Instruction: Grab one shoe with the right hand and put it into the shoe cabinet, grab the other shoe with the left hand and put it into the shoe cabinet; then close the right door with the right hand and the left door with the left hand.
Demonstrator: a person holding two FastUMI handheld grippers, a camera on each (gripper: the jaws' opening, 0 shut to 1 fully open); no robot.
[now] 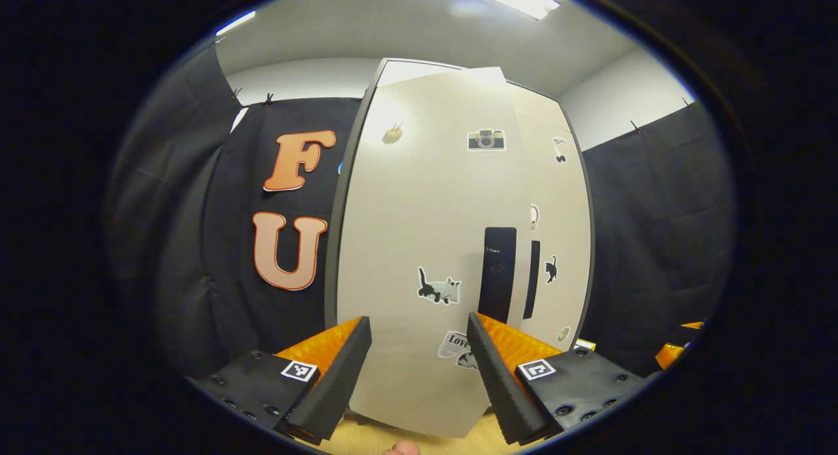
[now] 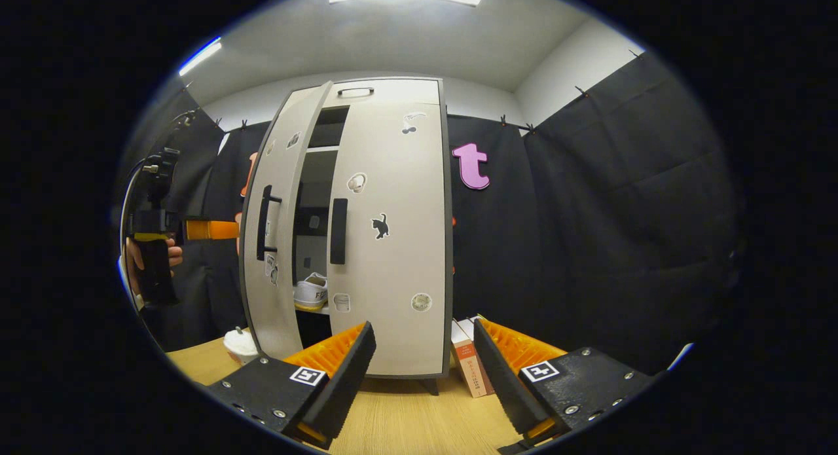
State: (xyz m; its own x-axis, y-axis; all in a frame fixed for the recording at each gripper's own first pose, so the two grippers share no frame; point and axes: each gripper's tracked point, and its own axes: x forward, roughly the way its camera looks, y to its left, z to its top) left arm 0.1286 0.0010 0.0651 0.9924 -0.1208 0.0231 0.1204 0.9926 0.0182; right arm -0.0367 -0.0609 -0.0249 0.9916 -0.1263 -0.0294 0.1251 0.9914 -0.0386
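Pale stickered shoe cabinet (image 2: 386, 232), left door (image 2: 275, 232) ajar

A pale wooden tabletop (image 2: 406, 416) carries everything here. In the right gripper view, the shoe cabinet (image 2: 386, 245) stands on it just beyond the fingers, its short dark feet resting on the wood between the two fingertips. Past the right finger, a small box (image 2: 470, 363) stands upright on the table, just beside the cabinet's right side. Beyond the left finger, near the foot of the partly open left door, sits a small white cup-like thing (image 2: 239, 345); what it is cannot be told. In the left gripper view, a strip of the same wood (image 1: 488, 435) shows low between the fingers, below the door's bottom edge.
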